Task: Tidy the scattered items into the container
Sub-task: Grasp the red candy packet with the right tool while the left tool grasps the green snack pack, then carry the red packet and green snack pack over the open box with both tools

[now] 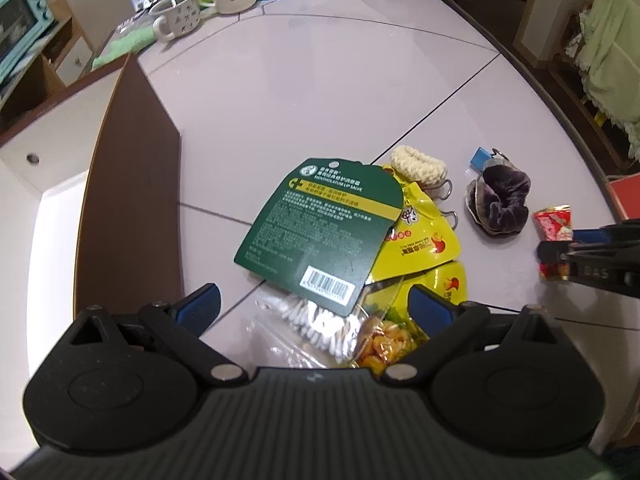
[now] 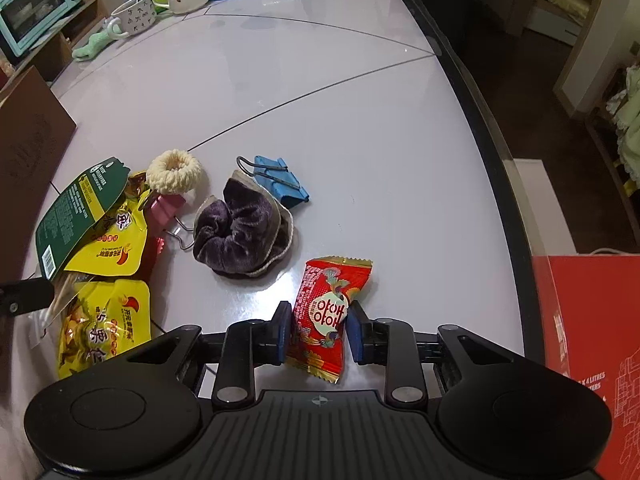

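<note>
**Right claw around the red candy, left claw spread over the pile**

On the pale surface [image 2: 360, 128], the scattered items lie in two loose groups. The right claw [image 2: 316, 330] has its two blue pads on both sides of a red candy packet [image 2: 326, 312]; the pads touch or almost touch the wrapper, and I cannot tell if they really press it. The packet lies flat on the surface, near a purple scrunchie [image 2: 240, 232]. Just behind the scrunchie is a blue binder clip [image 2: 280, 180]. To its left are a cream hair tie [image 2: 174, 172] and a pink binder clip [image 2: 168, 206], touching each other.

The left claw [image 1: 316, 304] is spread wide above a pile: a green card [image 1: 320, 232] lies over yellow snack bags [image 1: 420, 240] and a clear bag of cotton swabs [image 1: 316, 320]. None of these is between its pads.

The brown box [image 1: 128, 200], the container, stands at the left of the pile, with its wall upright and its white inside visible.
</note>
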Motion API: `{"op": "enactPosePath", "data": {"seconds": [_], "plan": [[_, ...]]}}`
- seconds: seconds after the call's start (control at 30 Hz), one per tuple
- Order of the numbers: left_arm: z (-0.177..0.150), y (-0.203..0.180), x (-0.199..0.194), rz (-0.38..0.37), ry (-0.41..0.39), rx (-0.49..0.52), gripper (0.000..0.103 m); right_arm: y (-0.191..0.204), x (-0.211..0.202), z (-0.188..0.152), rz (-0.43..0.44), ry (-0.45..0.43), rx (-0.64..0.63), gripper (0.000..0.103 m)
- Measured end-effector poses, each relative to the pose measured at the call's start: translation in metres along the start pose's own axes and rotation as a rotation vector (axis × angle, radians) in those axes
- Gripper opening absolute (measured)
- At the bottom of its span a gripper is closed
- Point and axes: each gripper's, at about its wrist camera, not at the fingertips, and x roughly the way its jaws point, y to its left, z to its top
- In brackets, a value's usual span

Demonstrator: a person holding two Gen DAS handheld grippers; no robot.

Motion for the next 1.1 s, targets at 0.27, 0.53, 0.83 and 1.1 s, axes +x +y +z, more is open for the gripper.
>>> {"op": "enactPosePath", "data": {"seconds": [0.27, 0.53, 0.83, 1.1], "plan": [[0.014, -0.02, 0.019, 0.05, -0.057, 0.141, 0.098, -0.013, -0.005, 0.0, 0.042, 0.001, 0.053, 0.028], [0.016, -0.016, 0.041, 0.0, -0.086, 0.125, 0.09, -0.02, -0.007, 0.001, 0.073, 0.001, 0.079, 0.028], [0.024, 0.013, 0.03, -0.031, -0.117, 0.001, 0.029, -0.025, -0.008, 0.002, 0.089, 0.009, 0.101, 0.028], [0.037, 0.024, 0.018, -0.017, -0.128, 0.017, 0.006, -0.024, -0.009, 0.002, 0.089, 0.008, 0.094, 0.028]]}}
